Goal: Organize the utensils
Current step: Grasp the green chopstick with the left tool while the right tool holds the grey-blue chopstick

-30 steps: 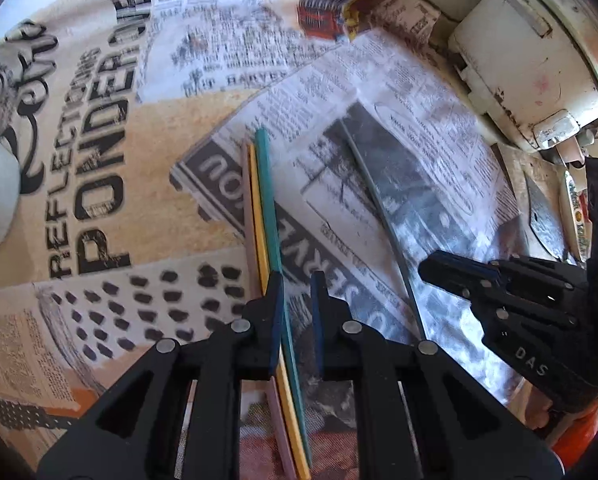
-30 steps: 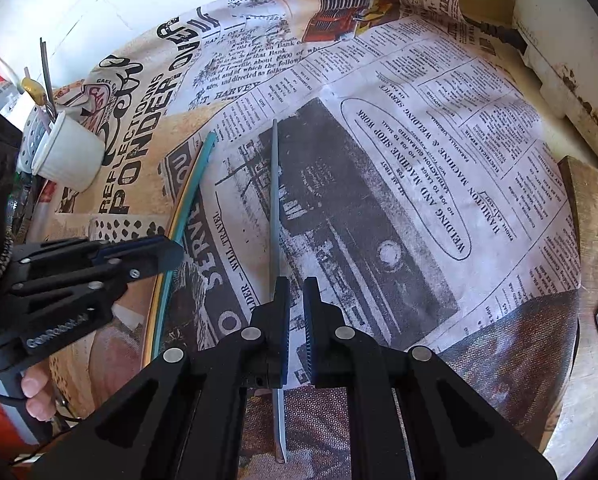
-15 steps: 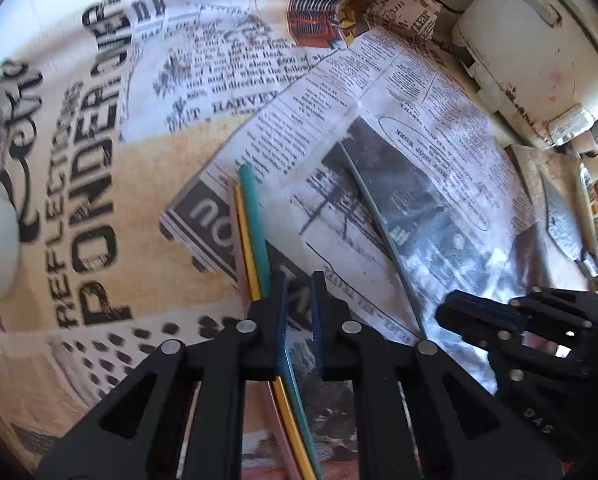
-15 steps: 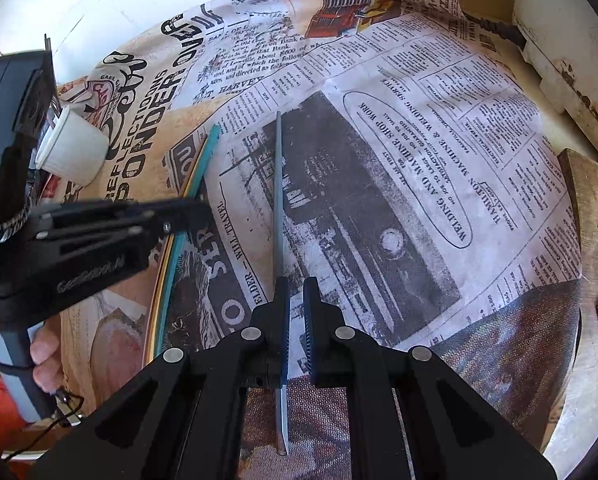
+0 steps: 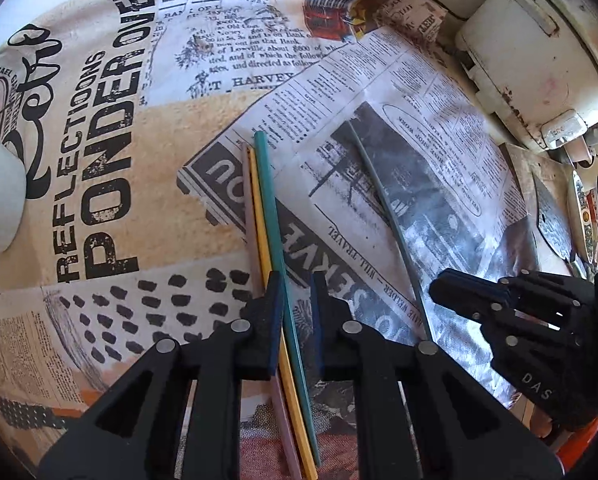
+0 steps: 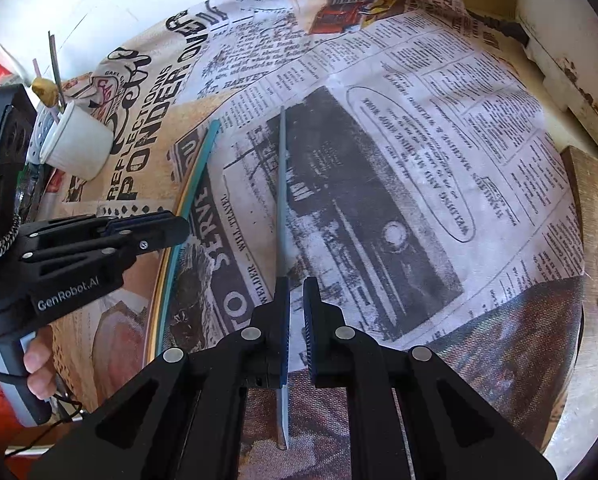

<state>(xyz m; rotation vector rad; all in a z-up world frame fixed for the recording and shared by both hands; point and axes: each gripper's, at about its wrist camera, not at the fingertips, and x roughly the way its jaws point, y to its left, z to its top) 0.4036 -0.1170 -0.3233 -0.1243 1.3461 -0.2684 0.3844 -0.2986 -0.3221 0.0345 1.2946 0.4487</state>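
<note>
Movement is small here: the left gripper [image 5: 295, 312] dipped forward and returned, still closed on the green, yellow and pink sticks [image 5: 273, 216], while the right gripper [image 6: 296, 320] keeps the grey stick [image 6: 283, 184] pinched. Both loads hang over the newspaper-print cloth [image 6: 439, 140]. The white cup [image 6: 81, 148] holding other utensils stands far left, so I judge delivery remains.

"GenRobot.AI" on left gripper [image 6: 167, 232]

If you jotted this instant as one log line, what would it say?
left tongs: shut on teal, yellow, pink sticks | right tongs: shut on grey stick | white cup: sideways on tablecloth
</note>
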